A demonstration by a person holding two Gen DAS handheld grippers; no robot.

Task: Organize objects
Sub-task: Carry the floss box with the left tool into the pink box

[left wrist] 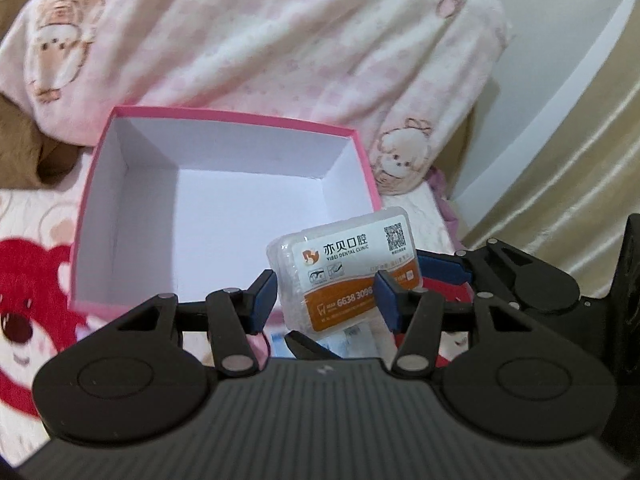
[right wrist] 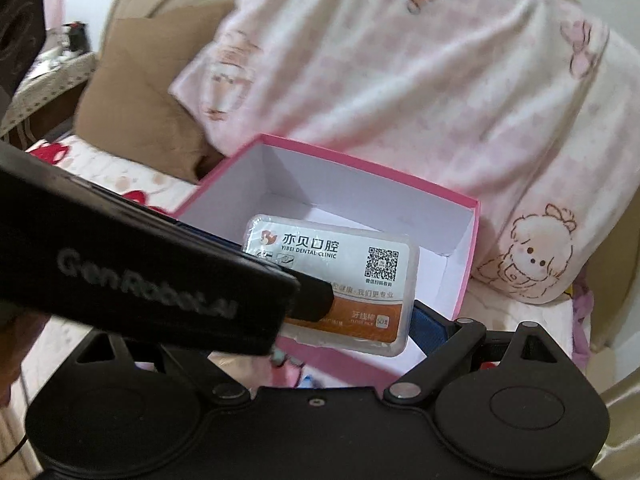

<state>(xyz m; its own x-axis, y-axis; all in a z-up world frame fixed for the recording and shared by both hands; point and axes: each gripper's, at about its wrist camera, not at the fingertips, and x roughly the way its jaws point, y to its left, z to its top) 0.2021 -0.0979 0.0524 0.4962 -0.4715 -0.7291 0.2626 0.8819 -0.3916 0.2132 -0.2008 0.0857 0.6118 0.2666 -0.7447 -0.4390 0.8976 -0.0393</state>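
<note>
L gripper (left wrist: 325,300) has its 2 blue-padded fingers (left wrist: 262,300) closed partway on a clear plastic floss-pick case (left wrist: 344,276), 1 pad on each short side, so the case is clamped & held up off the bed. Case label is white on top, orange below, w/ a QR code at the upper right. It hangs tilted over the near right corner of the pink box (left wrist: 224,204), which is open, white inside, w/ nothing in it that I can see.

R gripper: only 1 blue finger (right wrist: 430,320) shows, just beside the case's right end; the other side is hidden behind the L gripper's black body, so can't tell its grip.

Box sits on a bedsheet (left wrist: 28,280) w/ red bear print; a pink-white cartoon quilt (left wrist: 280,40) is bunched up behind it, brown pillow (right wrist: 140,92) to the left.
</note>
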